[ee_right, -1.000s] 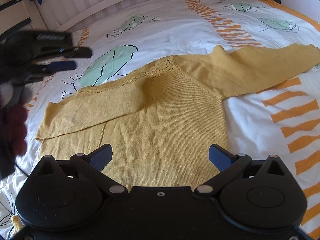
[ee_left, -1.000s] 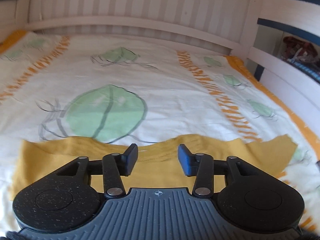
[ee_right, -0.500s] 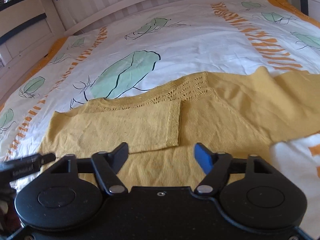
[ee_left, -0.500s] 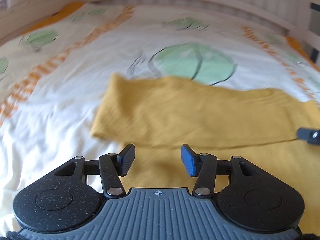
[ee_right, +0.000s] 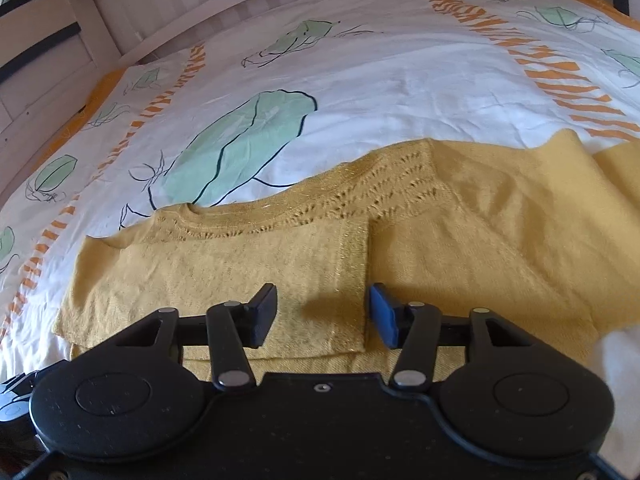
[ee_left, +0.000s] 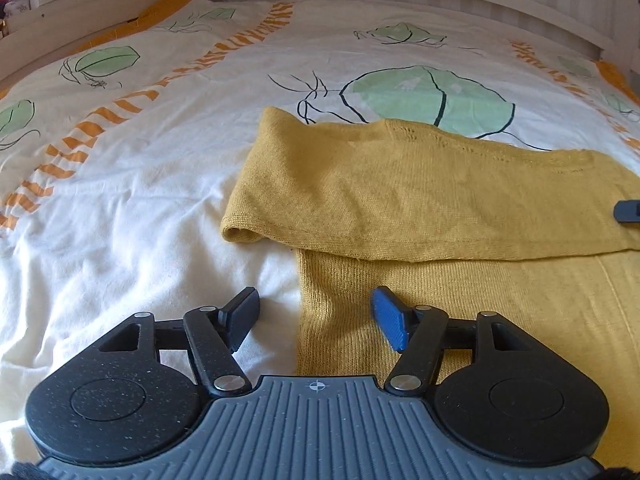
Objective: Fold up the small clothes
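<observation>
Left wrist view: yellow sweater (ee_left: 440, 200) flat on bed (ee_left: 160, 160), one sleeve folded over it. Left gripper (ee_left: 316, 316) jaws released, just widening, at sweater's side edge. Right gripper (ee_right: 322, 314) jaws released, just narrowing, over folded sleeve's cuff.

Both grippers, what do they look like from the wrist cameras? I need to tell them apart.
The left gripper has a ribbed grey body with a small crosshair mark, flanked by two black speckled round housings. The right gripper has a plain black body with the same round housings. Each has black linkage arms with silver pivot pins, one jaw pad dark, the other bright blue. No cables or sleeves show.
</observation>
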`<state>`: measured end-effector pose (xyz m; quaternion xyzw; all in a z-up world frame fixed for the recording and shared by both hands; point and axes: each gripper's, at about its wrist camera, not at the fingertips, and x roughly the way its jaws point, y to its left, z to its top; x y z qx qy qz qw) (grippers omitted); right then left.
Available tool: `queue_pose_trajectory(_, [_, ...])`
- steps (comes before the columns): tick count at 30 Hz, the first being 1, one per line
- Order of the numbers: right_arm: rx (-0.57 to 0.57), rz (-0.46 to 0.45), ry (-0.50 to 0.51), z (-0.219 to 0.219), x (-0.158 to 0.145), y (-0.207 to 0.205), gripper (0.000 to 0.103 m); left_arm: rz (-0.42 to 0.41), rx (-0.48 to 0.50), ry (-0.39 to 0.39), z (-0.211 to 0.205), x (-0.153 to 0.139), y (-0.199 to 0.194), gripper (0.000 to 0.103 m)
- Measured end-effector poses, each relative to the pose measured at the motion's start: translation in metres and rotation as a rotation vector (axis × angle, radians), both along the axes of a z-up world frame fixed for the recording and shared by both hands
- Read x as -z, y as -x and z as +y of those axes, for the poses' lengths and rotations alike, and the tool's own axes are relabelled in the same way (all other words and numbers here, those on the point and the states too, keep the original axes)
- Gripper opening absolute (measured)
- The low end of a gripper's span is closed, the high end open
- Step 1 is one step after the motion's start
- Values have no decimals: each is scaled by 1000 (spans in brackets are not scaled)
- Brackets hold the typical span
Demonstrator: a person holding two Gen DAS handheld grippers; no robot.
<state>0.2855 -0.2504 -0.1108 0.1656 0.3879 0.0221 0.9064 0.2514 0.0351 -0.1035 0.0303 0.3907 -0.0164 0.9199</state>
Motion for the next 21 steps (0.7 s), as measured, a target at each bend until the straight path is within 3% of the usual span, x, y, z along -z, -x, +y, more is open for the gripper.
queue_pose_trajectory(1, [3,9,4,1,0,-2,25,7,1,5,1,0,-1,62])
queue_pose_trajectory(4, [-4,12,18,6,-6,-4,13,19,4,17,3,0,-3,64])
queue_pose_trajectory(8, [-47,-70,90,13,-39,7,13,23,4,17,3,1,-5,64])
queue_pose_trajectory(12, [-12,-107,137,-4,-64,14,13,26,5,16,4,1,-5,64])
queue_pose_trajectory(21, [80,-28,211,-36,-41,7,13,27,8,18,5,1,-6,65])
